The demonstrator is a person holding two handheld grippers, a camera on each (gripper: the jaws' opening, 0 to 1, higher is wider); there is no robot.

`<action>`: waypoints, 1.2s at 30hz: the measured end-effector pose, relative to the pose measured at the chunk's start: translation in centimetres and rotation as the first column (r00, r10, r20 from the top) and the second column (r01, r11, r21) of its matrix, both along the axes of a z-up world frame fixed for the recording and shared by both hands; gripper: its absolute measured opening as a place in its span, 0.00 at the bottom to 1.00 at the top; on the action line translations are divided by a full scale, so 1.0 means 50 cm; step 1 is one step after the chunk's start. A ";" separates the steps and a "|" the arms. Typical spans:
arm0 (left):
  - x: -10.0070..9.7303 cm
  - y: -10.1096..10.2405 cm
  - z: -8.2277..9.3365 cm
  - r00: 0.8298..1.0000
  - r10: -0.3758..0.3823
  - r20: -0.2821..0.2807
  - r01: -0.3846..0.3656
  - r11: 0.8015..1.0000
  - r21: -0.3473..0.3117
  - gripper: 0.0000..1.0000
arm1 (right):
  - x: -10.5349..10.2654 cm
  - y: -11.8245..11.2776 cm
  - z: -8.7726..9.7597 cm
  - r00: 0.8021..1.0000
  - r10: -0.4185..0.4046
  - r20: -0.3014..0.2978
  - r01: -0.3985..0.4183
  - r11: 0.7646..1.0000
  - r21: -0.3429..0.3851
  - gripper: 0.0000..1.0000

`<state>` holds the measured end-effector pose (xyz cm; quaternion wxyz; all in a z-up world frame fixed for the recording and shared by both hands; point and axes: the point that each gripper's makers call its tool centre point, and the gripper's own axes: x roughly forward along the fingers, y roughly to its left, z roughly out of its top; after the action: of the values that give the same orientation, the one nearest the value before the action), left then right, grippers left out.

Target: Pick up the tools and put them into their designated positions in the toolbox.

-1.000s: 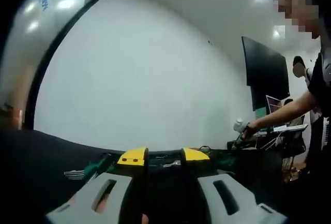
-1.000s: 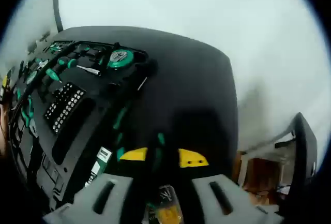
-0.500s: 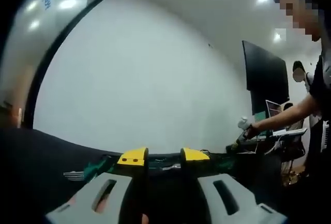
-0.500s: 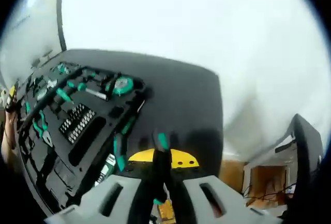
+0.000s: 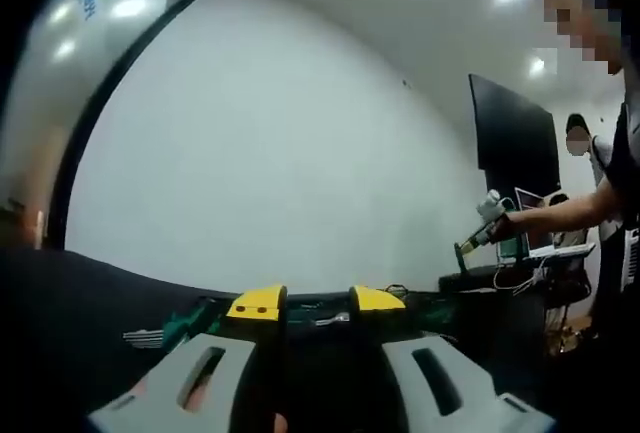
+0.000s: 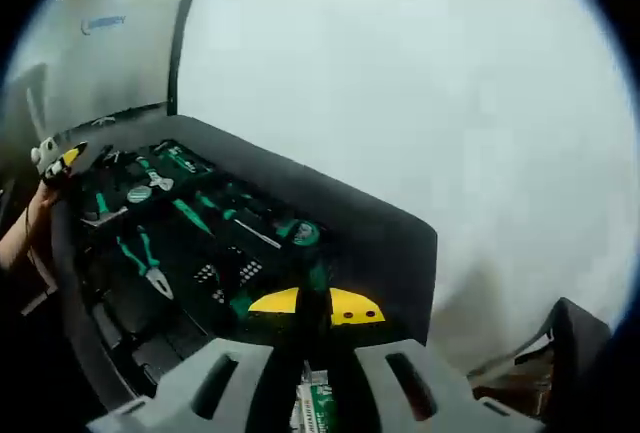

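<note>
Both of my right fingers have yellow tips, and they are pinched together on a thin tool with a green handle. Its green end sticks up between the tips. Lower down it is hidden between the grey finger parts, so I cannot tell what kind of tool it is. My right gripper hangs over the near edge of the toolbox.

That black toolbox lies open on a dark table. Green pliers lie in the left part of it. A green screwdriver lies near the middle. A round green tape measure sits just past my tips. Other small tools lie toward the far left corner, but they are too small to name. Past the right edge of the table the room is open, with a white wall behind.

My left fingers are apart, with a dark gap between the yellow tips, and they hold nothing. My left gripper sits low by the table. Green and silver bits show past the tips, hard to make out. At the right edge of the left gripper view a person's hand holds my right gripper up in the air.
</note>
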<state>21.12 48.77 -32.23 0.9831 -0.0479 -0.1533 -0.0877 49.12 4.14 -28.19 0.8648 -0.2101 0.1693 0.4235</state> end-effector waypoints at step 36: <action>-0.004 0.013 0.009 1.000 0.003 0.025 -0.002 1.000 -0.027 0.27 | -0.352 0.263 -0.023 0.842 0.525 -0.127 -0.526 0.850 0.027 0.06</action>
<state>20.90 49.40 -31.80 0.9805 -0.0600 -0.1667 -0.0848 31.54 17.30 -29.33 0.7019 -0.2244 0.1632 0.6560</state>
